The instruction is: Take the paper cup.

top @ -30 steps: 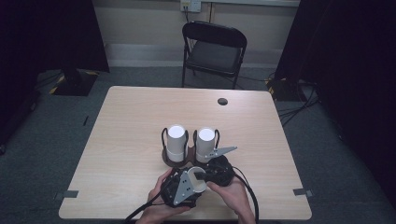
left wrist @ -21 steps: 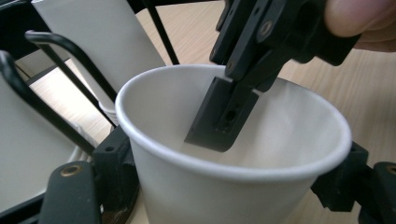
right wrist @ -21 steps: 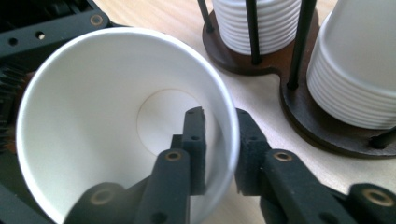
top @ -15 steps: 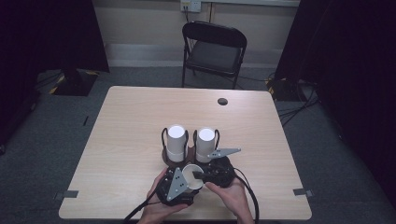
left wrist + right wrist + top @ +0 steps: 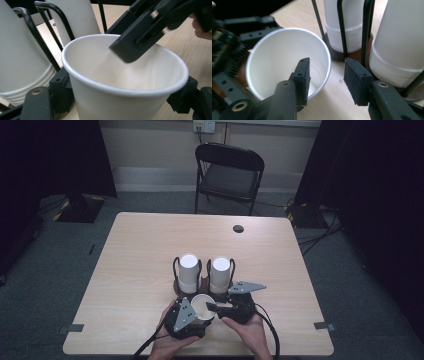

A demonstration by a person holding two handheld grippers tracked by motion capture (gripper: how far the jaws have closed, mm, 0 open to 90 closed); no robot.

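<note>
High view shows a person's two hands near the middle of the table's (image 5: pixel 140 245) near edge, each holding a tool, with a single white paper cup (image 5: pixel 201 306) between them. The left tool (image 5: pixel 192 312) is clamped on the cup's wall from outside; in the left gripper view its jaws sit low on either side of the cup (image 5: pixel 120 97), which stands open end up and looks empty.

The right tool (image 5: pixel 214 307) has just been opening. A second ago its jaws were pinched together at the cup's rim; now they stand apart, one jaw inside the cup and the other outside it. In the right gripper view the inner pad (image 5: pixel 303 80) hangs within the cup's mouth and the outer pad (image 5: pixel 357 82) is clear of the rim (image 5: pixel 328 62), so nothing is pressed between them.

Just beyond the cup, toward the table's middle, two stacks of upturned cups stand in a dark wire holder (image 5: pixel 176 270): the left stack (image 5: pixel 189 272) and the right stack (image 5: pixel 220 274).

The release probably means that the single cup has been handed over to the left tool alone. The right tool appears free to withdraw, perhaps toward the stacks for another cup. A folding chair (image 5: pixel 230 175) stands past the far edge.
</note>
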